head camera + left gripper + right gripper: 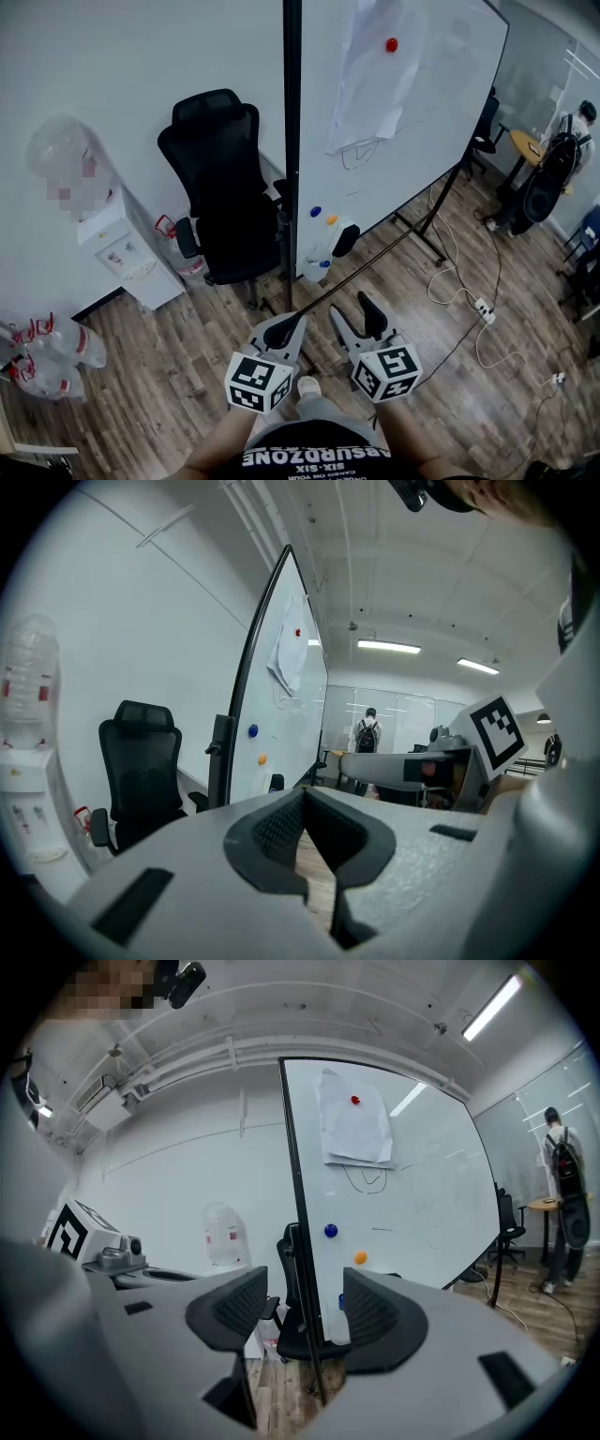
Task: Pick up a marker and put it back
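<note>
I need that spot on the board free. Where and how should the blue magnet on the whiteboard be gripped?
Probably use the open right gripper: fingers on opposite sides of the blue magnet, at its round rim, coming straight at the whiteboard face. It is a small round knob on a flat upright board, and the orange magnet sits apart, leaving room.

The person's black shirt [314,459] reads ABSURDZONE, upside down as seen from above, with SIX-SIX beneath it; a finer line under that is too small to read. The left gripper [279,330] and right gripper [356,319] carry only square black-and-white codes.
</note>
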Motion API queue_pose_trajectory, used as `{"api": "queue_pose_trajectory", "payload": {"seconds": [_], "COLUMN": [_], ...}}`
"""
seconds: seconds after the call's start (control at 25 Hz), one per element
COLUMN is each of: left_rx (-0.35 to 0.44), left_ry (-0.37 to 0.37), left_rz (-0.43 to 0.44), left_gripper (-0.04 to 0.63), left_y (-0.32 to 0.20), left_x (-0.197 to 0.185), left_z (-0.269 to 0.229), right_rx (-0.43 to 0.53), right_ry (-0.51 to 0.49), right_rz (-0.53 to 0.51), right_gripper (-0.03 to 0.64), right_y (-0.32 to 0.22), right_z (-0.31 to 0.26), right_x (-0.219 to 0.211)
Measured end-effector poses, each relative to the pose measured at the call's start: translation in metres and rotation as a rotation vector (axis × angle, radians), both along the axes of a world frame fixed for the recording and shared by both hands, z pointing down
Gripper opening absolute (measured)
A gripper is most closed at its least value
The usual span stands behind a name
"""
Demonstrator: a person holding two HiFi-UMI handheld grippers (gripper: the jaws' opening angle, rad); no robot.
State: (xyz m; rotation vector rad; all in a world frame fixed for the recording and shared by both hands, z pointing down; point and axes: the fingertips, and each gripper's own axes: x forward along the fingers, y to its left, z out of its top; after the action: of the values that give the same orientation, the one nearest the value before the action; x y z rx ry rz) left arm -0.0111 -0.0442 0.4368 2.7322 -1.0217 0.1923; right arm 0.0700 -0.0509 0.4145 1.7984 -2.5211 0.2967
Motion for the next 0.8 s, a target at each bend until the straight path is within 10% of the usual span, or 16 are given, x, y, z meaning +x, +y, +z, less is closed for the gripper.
{"api": "queue_pose_trajectory", "payload": {"seconds": [0.8], "left_rx": [-0.026], "left_ry": [-0.007], "left_rz": [-0.041], "left_gripper": [0.008], "left_y": [-0.042], "left_x": [0.022], "left_z": [0.013], "right_rx": [-0.063], "right_ry": [-0.001], "right_rz": [-0.044], "right_gripper": [0.229], "right_y": [-0.051], "right_z": [0.023], "right_x": [0.018]}}
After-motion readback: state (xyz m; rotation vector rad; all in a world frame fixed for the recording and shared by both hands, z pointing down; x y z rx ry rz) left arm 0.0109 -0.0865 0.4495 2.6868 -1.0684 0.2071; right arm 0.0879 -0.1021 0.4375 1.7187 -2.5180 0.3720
